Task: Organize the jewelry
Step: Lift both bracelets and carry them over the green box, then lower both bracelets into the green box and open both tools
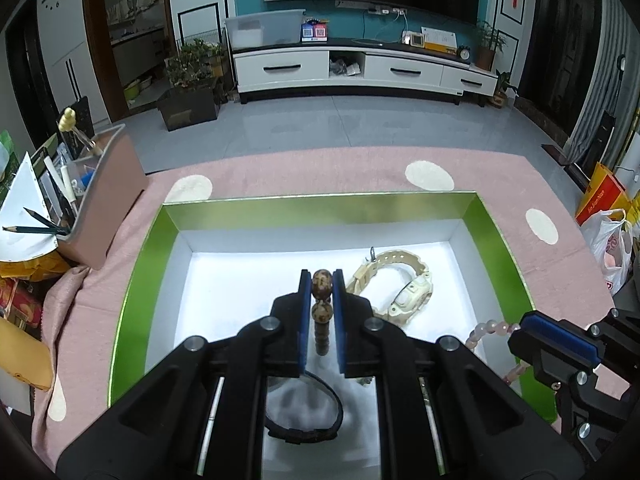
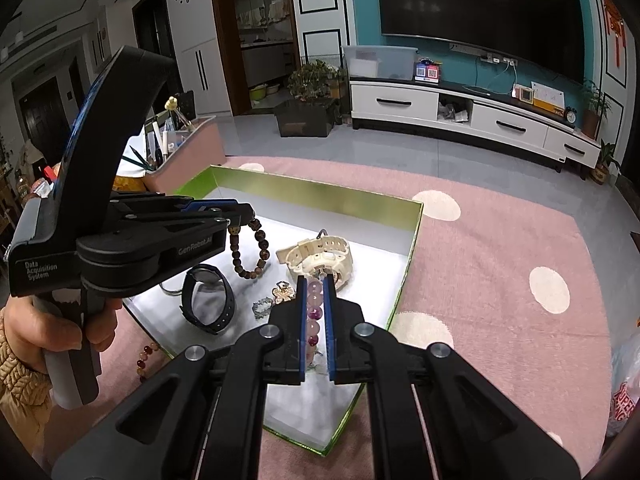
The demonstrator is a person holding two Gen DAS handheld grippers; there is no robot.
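Note:
My left gripper [image 1: 322,280] is shut on a brown wooden bead bracelet [image 1: 322,284], held above the green-rimmed box [image 1: 320,206] with a white floor. In the right wrist view the left gripper [image 2: 240,216] hangs the bracelet [image 2: 256,252] over the box [image 2: 316,194]. My right gripper [image 2: 315,284] is shut on a pink and purple bead bracelet [image 2: 314,304], also over the box; it shows at the right of the left wrist view [image 1: 516,330] with the pink beads [image 1: 486,330]. A cream watch [image 1: 400,286] [image 2: 320,258] and a black band [image 1: 316,412] [image 2: 208,298] lie inside.
Small brooches [image 2: 276,296] lie on the box floor. A red bead bracelet [image 2: 146,354] lies on the pink dotted cloth [image 2: 500,280] outside the box's left edge. A pink pen holder [image 1: 104,196] stands left of the box. Plastic bags [image 1: 612,244] sit far right.

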